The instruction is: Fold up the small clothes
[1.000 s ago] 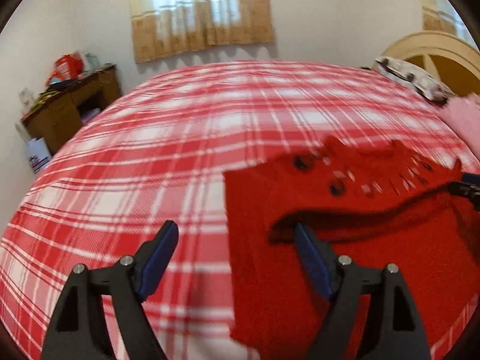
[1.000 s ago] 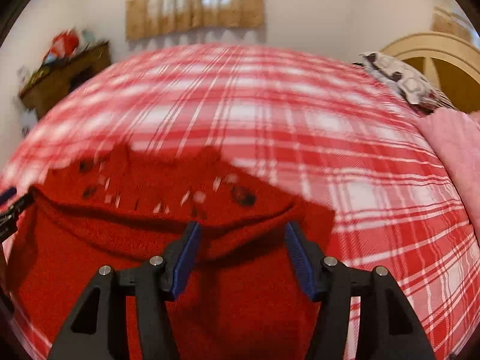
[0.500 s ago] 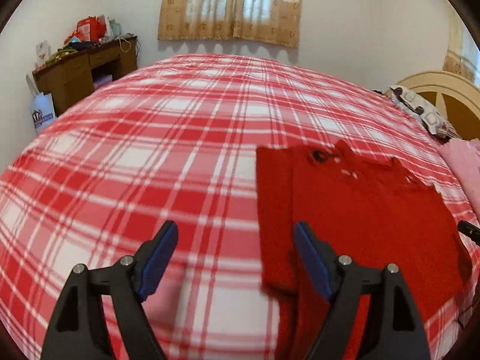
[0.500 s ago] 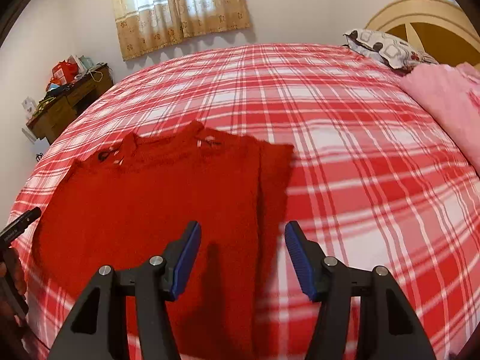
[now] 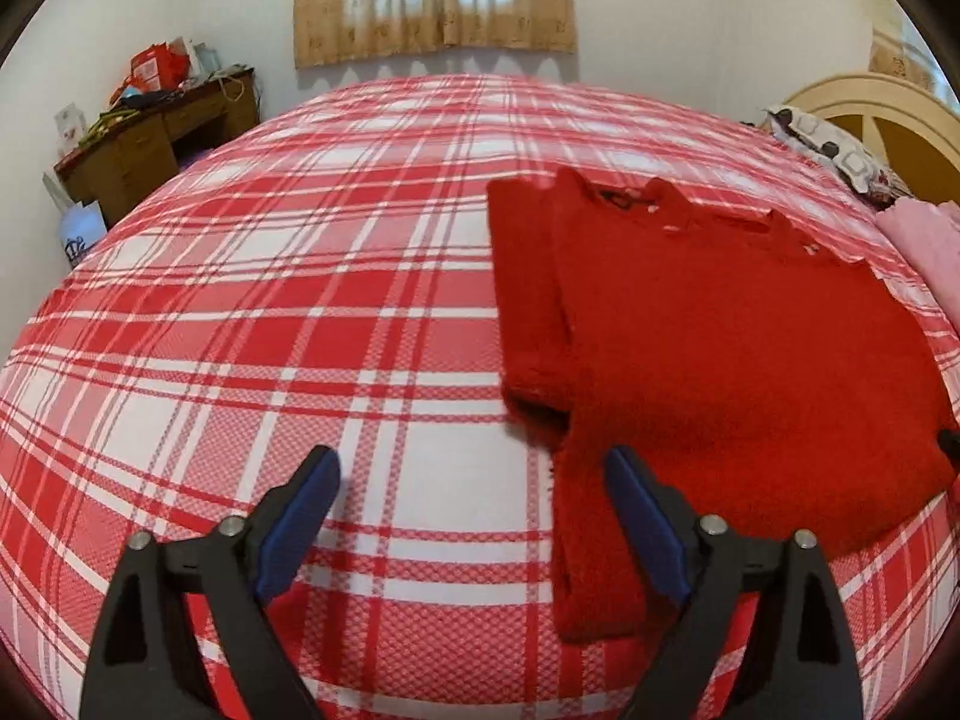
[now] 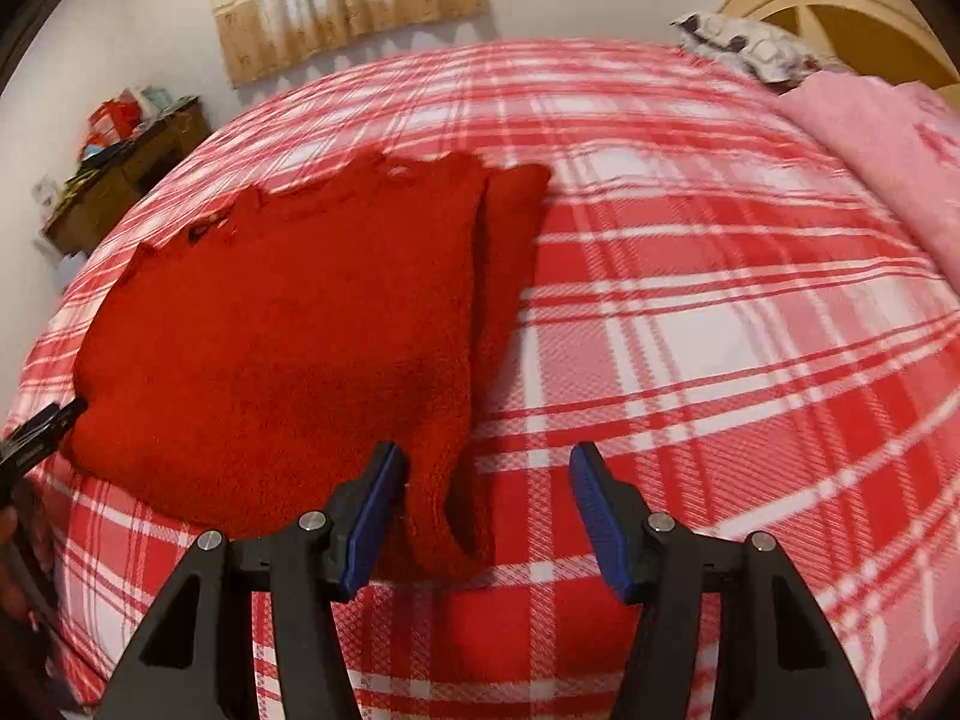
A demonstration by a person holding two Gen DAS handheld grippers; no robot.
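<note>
In the left wrist view the left tool (image 5: 471, 510) is spread, its jaws having just widened with nothing between them, above the plaid bed (image 5: 300, 300); the red sweater (image 5: 720, 348) lies flat there, one sleeve (image 5: 528, 300) alongside, folding apparently barely begun. The right wrist view adds the right tool (image 6: 486, 510), parted and empty, astride the other sleeve (image 6: 504, 276), and a pink blanket (image 6: 888, 138).

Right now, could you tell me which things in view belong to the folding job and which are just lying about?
Job: red sweater, left gripper, right gripper, both open.
Lying about: pink cloth, patterned pillow, cluttered desk.
</note>
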